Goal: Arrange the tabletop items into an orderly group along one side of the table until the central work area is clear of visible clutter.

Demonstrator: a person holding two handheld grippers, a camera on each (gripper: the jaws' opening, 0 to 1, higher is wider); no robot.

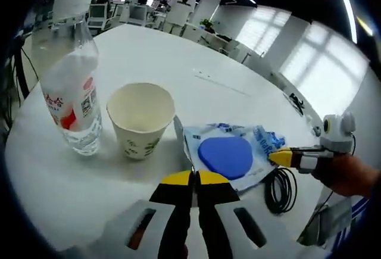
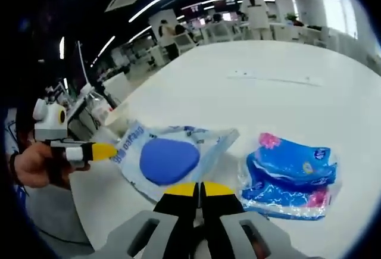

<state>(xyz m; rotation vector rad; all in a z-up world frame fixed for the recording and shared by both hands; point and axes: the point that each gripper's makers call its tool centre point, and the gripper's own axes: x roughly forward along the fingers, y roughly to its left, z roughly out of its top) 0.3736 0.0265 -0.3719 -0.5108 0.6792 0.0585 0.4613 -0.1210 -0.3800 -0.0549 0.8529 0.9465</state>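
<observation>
The left gripper and right gripper each pinch opposite edges of the pouch, which lies flat near the table edge, long axis running between them.

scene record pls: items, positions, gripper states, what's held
surface: white table
bottle: upright, beside paper cup
paper cup: upright, looks empty
blue pad packet: flat, each gripper at one edge
left gripper: jaws shut on packet's edge
right gripper: jaws shut on packet's opposite edge
tissue packs: flat, apart from the packet
black cable: coiled beside the packet
</observation>
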